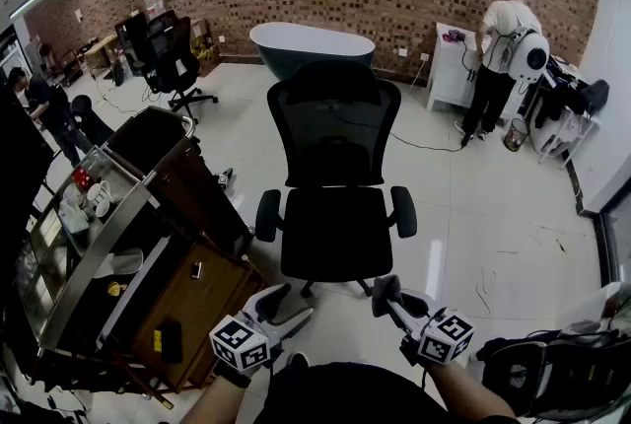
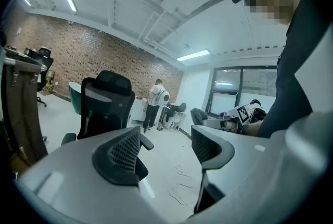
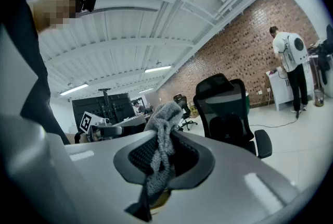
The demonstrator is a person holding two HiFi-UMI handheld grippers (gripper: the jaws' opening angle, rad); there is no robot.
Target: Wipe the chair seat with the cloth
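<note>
A black mesh office chair stands on the white floor ahead of me, its seat bare and facing me. Both grippers are held low, just short of the seat's front edge. My left gripper is open with nothing between its fingers; in the left gripper view the chair shows to the left of the jaws. My right gripper is shut on a grey fuzzy cloth, which bunches up between the jaws and hangs below them. The chair lies to the right in the right gripper view.
A metal and wood cart with small items stands close on the left. A grey-green tub sits behind the chair. More office chairs are at the back left. A person stands at the back right; dark bags lie at the bottom right.
</note>
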